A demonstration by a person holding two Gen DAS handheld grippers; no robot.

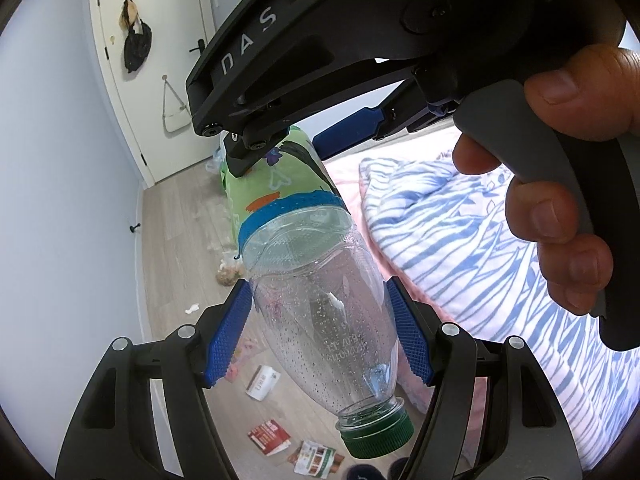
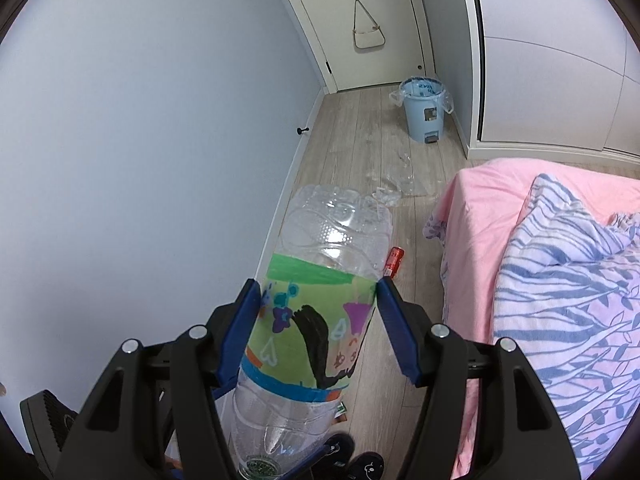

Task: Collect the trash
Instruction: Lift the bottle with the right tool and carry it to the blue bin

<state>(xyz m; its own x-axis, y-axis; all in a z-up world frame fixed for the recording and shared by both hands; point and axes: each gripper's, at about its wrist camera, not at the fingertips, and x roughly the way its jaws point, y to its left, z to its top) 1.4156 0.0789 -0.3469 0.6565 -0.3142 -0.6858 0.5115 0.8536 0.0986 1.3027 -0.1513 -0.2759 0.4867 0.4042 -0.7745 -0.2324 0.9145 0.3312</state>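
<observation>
A clear plastic bottle [image 1: 320,280] with a green cap and a green painted label is held above the floor. My left gripper [image 1: 320,332] is shut on its clear neck part. My right gripper [image 2: 318,320] is shut on the labelled middle of the same bottle [image 2: 320,280]; that gripper also shows in the left wrist view [image 1: 280,136]. Trash lies on the wooden floor: a small white box [image 1: 262,382], a red leaflet [image 1: 269,437], a printed packet [image 1: 318,458], a red can [image 2: 394,262] and crumpled clear plastic [image 2: 394,184].
A light blue pedal bin [image 2: 424,110] with a clear liner stands near the white door [image 2: 368,20]. A bed with a pink sheet [image 2: 480,220] and a blue striped duvet [image 2: 568,300] fills the right. A grey wall [image 2: 140,140] runs along the left.
</observation>
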